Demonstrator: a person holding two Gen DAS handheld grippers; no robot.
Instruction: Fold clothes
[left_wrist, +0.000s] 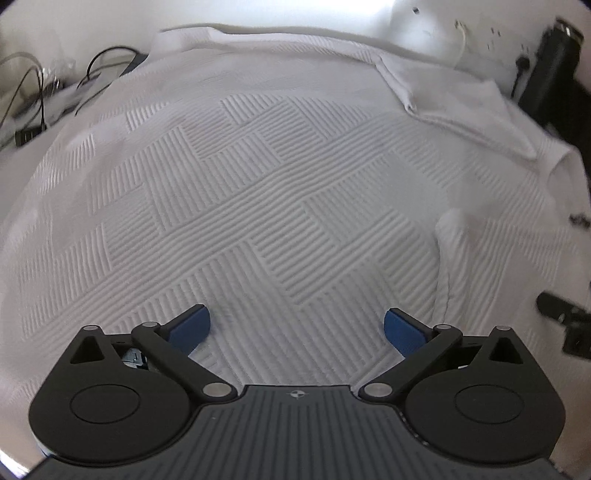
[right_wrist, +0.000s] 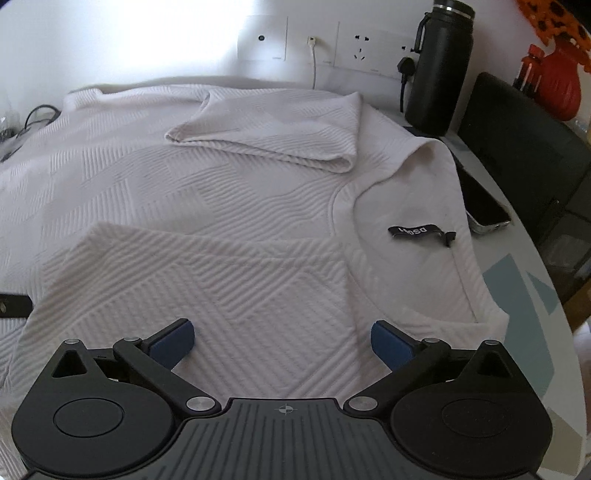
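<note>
- Left tool (left_wrist: 297, 328) hangs low over the shirt (left_wrist: 258, 206), blue pads spread wide with nothing between them, aimed across the textured cloth.
- Right tool (right_wrist: 282, 343) is likewise wide apart and holding nothing, just above a folded-in sleeve (right_wrist: 207, 280).
- The white shirt lies flat on the table (right_wrist: 524, 295), covering most of it; its long axis runs left to right in the right view, with the neck (right_wrist: 402, 236) and black label (right_wrist: 410, 230) to the right.
- A second sleeve (right_wrist: 273, 129) is folded in on the far side.
- Past it: a phone (right_wrist: 484, 206), a black bottle (right_wrist: 439, 70), wall sockets (right_wrist: 360, 48).
</note>
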